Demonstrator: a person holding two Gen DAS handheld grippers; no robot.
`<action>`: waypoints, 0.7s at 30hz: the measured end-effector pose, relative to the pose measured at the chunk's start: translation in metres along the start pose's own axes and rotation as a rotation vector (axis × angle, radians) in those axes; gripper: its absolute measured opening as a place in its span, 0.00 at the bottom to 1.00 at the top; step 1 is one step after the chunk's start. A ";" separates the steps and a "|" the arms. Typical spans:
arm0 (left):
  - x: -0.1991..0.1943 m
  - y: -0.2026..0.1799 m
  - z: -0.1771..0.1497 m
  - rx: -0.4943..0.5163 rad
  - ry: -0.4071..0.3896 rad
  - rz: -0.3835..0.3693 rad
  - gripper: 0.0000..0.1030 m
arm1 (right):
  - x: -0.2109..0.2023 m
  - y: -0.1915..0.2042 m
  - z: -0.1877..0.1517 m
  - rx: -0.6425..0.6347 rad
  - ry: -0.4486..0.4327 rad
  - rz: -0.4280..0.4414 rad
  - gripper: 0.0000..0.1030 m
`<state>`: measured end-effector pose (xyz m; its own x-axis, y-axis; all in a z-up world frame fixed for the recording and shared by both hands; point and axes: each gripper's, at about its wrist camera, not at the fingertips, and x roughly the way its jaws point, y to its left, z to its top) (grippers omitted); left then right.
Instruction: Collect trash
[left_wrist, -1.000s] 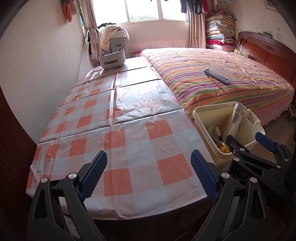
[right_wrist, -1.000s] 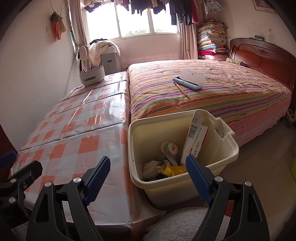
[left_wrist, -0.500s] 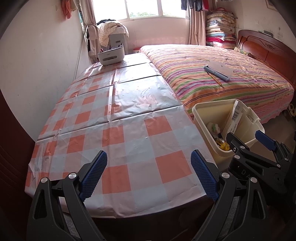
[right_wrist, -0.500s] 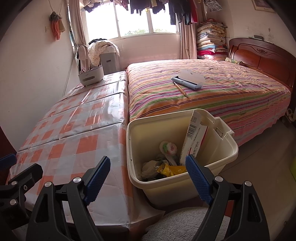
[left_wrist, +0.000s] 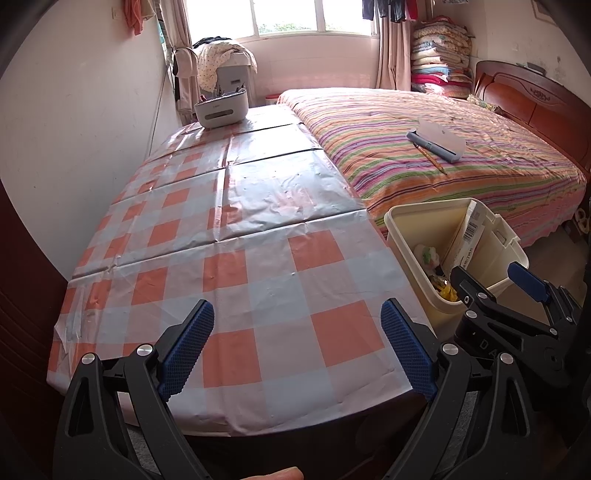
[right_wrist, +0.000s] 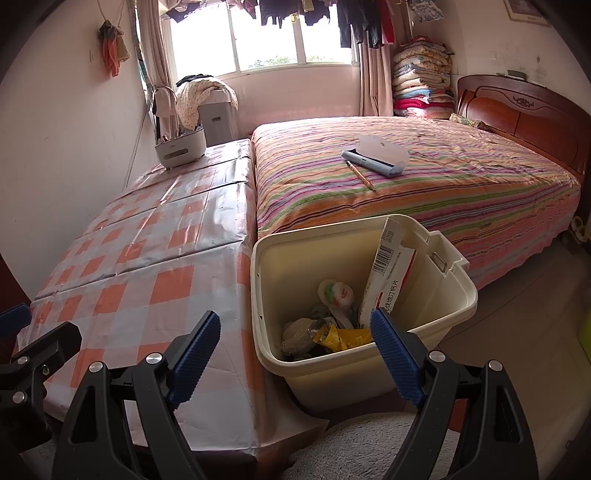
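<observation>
Cream bin (right_wrist: 436, 295) is seen just ahead of the right gripper (right_wrist: 295, 354), holding a barcoded carton (right_wrist: 386, 273), yellow wrapper (right_wrist: 343, 338) and crumpled scraps. Both the right and left gripper (left_wrist: 297, 349) are spread apart, empty.

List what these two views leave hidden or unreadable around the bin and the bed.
- Bin floor: right wrist view, covered by the trash; left wrist view, right hand-held gripper blocks its near corner.
- Carton text: barcode visible, print too small; lower end hidden behind a blue pad.
- Grey caddy contents: both views, too far and small.
- Flat grey item on bed: identity unclear.
- Left hand-held gripper: open, empty.
</observation>
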<state>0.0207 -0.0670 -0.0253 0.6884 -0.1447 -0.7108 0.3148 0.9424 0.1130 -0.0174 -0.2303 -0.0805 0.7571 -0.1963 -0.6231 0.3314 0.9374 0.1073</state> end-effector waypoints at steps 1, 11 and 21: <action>0.000 0.000 0.000 0.001 0.001 0.000 0.88 | 0.000 0.000 0.000 -0.001 0.000 -0.001 0.79; 0.002 0.001 -0.001 0.000 0.003 -0.007 0.88 | 0.002 0.000 -0.001 -0.002 0.002 0.000 0.79; 0.004 0.003 -0.001 -0.004 0.007 -0.008 0.88 | 0.008 0.003 -0.004 -0.010 0.009 -0.001 0.79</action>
<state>0.0239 -0.0649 -0.0284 0.6816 -0.1499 -0.7162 0.3177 0.9424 0.1051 -0.0128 -0.2281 -0.0877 0.7517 -0.1943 -0.6302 0.3262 0.9401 0.0992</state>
